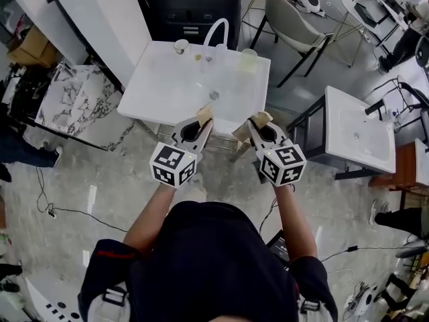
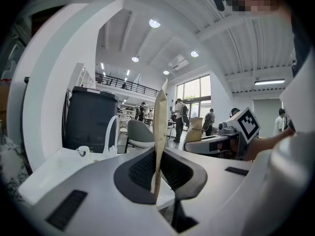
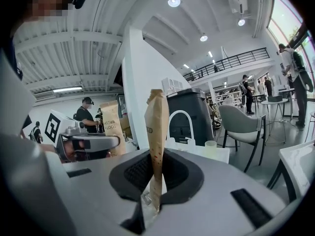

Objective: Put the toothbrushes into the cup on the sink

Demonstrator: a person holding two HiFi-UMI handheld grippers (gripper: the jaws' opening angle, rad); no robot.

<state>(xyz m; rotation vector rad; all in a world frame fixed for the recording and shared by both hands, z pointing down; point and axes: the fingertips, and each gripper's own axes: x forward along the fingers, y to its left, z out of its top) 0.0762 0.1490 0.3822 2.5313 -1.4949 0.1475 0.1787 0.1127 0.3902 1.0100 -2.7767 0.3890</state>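
Observation:
I stand in front of a white sink point(image 1: 161, 89) with a curved white faucet point(image 1: 216, 32). A white cup point(image 1: 181, 45) and a pale translucent cup point(image 1: 249, 59) stand on the sink's far rim. My left gripper point(image 1: 200, 125) is shut on a brown paper toothbrush packet point(image 1: 205, 114) that stands upright between its pads. My right gripper point(image 1: 255, 126) is shut on a second brown packet point(image 1: 261, 119). Both hover side by side just short of the sink's near edge. The left gripper view shows its packet point(image 2: 159, 132) edge-on; the right gripper view shows its own packet point(image 3: 156, 132).
A dark cabinet point(image 1: 194, 5) stands behind the sink and a grey chair point(image 1: 295, 19) to its right. A second white sink point(image 1: 362, 129) is at the right, a marbled slab point(image 1: 70, 102) at the left. Cables lie on the floor point(image 1: 67, 210).

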